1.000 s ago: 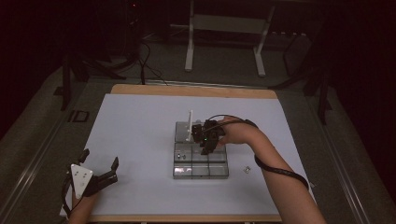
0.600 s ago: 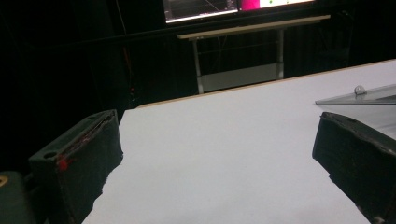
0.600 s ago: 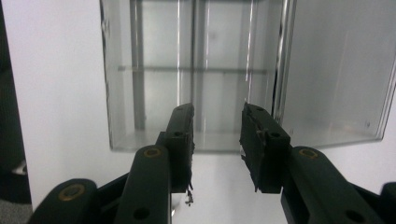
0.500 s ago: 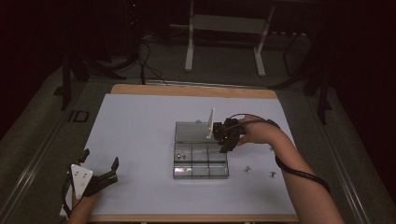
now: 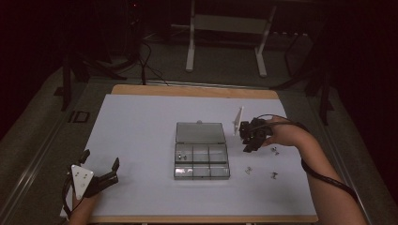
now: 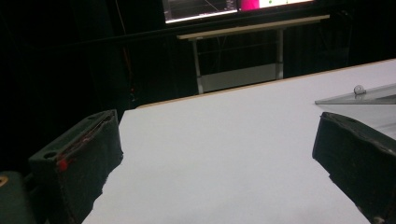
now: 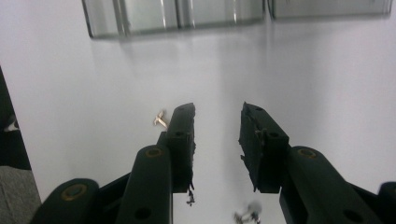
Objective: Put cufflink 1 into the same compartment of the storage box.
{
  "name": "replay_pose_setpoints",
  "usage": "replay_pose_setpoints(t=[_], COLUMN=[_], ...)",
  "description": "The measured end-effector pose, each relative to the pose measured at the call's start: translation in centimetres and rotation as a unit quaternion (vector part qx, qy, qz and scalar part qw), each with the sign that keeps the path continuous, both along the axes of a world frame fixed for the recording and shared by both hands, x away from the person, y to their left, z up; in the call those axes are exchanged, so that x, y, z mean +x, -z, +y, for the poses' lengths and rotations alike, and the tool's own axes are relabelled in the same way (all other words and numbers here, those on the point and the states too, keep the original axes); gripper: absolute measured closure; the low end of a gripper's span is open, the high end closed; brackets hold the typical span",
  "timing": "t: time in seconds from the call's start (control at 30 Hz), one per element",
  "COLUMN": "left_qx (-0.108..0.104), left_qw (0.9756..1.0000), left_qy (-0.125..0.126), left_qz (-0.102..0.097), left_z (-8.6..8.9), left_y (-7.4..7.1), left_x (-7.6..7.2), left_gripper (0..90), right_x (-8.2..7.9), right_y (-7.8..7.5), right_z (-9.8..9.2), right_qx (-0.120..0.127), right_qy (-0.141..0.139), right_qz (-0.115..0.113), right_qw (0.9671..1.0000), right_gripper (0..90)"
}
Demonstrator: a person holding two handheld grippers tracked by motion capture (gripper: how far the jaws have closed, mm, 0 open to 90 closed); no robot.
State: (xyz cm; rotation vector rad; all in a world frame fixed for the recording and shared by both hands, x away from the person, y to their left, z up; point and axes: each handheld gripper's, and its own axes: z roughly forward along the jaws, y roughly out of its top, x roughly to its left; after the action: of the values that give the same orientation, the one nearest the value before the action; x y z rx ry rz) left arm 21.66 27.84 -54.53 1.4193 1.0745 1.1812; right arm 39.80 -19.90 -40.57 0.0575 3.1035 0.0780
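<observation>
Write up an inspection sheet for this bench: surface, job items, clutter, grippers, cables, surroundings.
Surface: white sheet on a wooden table, no marks seen.
Job's things: clear box at mid-table, lid laid open behind it, two small parts in its far-left cell; three small metal parts loose on the sheet to its right.
Clutter: nothing seen.
Grippers: left gripper open, near the front-left corner, nothing between the jaws; right gripper right of the box, jaws apart with nothing between them, above the loose parts.
Cables: black cable along the right forearm.
Surroundings: dark room, grey floor, white stand behind the table.
</observation>
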Motion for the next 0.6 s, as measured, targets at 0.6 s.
replay_pose_setpoints(t=[0.6], left_qx=[0.002], left_qw=[1.0000], left_qy=[-0.001], left_qz=[0.001], left_z=[0.0], left_y=[0.0], left_x=[0.0], left_gripper=[2.4], right_x=[0.4], right_y=[1.7], right_z=[-6.5], right_qx=[-0.002], right_qy=[0.094], right_qz=[-0.015], right_qw=[0.9955], right_gripper=[65.6])
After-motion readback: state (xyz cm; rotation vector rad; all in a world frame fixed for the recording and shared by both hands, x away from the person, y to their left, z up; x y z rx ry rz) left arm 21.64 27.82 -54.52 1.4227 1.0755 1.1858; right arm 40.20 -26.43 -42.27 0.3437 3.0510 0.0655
